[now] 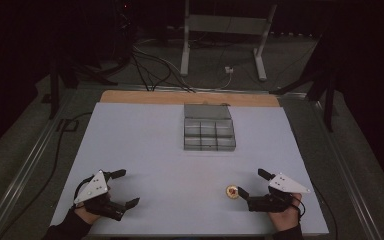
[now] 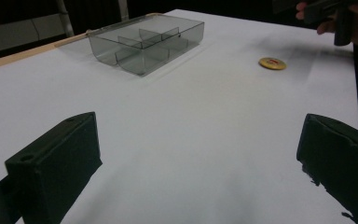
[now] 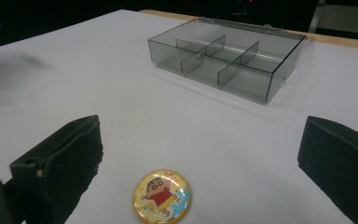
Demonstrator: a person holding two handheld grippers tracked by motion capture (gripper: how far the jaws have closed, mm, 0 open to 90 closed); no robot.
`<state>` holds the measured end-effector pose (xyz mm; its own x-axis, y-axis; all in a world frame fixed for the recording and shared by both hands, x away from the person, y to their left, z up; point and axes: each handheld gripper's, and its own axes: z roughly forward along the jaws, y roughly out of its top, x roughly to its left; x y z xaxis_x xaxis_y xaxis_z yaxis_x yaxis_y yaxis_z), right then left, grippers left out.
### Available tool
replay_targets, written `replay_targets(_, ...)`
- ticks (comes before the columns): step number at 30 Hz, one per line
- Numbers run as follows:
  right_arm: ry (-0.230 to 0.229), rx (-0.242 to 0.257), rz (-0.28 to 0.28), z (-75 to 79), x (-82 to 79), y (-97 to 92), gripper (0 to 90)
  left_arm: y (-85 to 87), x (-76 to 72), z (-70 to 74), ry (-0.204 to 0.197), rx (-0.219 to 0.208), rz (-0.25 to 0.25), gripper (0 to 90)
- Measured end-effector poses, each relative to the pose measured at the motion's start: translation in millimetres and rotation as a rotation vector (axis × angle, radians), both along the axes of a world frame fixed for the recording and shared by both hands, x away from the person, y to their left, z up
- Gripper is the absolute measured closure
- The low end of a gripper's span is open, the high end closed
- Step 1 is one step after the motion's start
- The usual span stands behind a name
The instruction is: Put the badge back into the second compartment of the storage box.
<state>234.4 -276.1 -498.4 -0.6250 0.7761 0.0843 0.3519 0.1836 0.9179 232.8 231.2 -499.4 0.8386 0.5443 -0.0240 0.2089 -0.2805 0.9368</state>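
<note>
Two grippers rest low over the white table (image 1: 150,150), one at each near corner. The left gripper (image 1: 126,188) sits at about 7 o'clock in the high view, jaws spread wide with nothing between them. The right gripper (image 1: 250,183) sits at about 5 o'clock, jaws likewise spread wide and holding nothing. A round yellow badge (image 1: 232,191) with a cartoon figure lies flat on the table just beside the right gripper's near jaw tip, apart from it; in the right gripper view the badge (image 3: 161,196) lies between the two jaws, nearer the left one, untouched. A clear grey compartment box (image 1: 209,127) stands at 12 o'clock, well apart from both grippers, its lid open and its compartments bare.
</note>
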Motion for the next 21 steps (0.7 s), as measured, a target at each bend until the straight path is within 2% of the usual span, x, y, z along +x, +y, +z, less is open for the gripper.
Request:
replay_targets(5,0.003,-0.003,0.017,-1.2,1.1,2.3,0.0,0.9,-0.4,0.6,0.004,-0.009,0.013,0.4)
replay_targets(9,-0.007,-0.030,-0.006,0.0,1.6,2.4,0.0,3.8,-0.8,0.5,0.002,-0.010,0.030,0.3)
replay_targets(13,-0.012,-0.021,-0.017,1.4,4.7,-0.9,0.0,4.8,-1.6,0.7,-0.001,-0.010,0.031,0.3)
replay_targets(17,0.004,-0.017,-0.002,1.0,7.4,-0.2,0.0,5.3,-2.5,1.7,-0.004,-0.014,0.031,0.3)
replay_targets(21,0.019,-0.020,-0.021,2.1,8.0,-2.2,0.0,5.2,-2.3,1.7,-0.003,-0.025,0.026,0.3)
